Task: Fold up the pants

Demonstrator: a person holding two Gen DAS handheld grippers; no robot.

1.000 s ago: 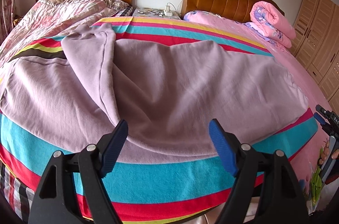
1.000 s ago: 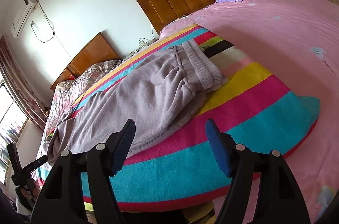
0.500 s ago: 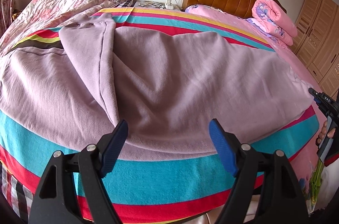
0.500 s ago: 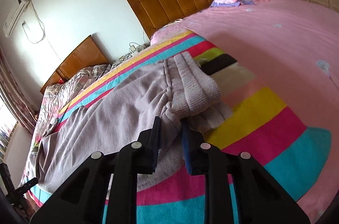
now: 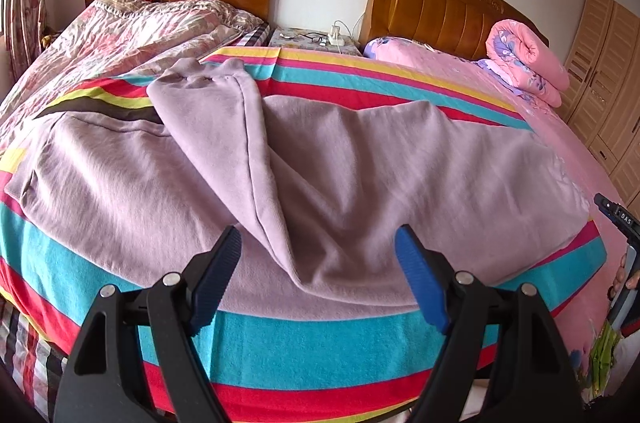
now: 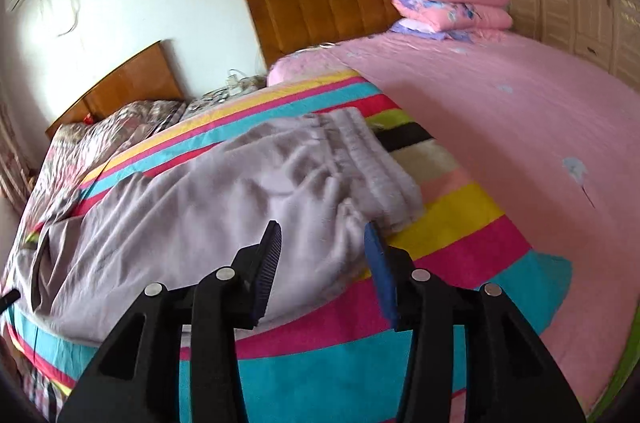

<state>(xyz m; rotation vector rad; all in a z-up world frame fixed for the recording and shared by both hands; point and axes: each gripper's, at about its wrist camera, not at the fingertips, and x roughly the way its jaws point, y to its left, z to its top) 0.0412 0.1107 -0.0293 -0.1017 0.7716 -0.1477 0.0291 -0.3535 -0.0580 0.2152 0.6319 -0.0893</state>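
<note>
pants (image 5: 360,175) partly folded on striped blanket (image 5: 320,355), one leg flipped; left gripper (image 5: 318,275) wide apart, right gripper (image 6: 322,263) jaws just opening off waistband; more folds left

your right wrist view is motion-blurred: the lilac fleece pants (image 6: 224,207) lose their texture near the ribbed waistband (image 6: 372,163). in your left wrist view the right gripper (image 5: 622,223) is cut off by the edge; its jaws stay hidden there.
</note>
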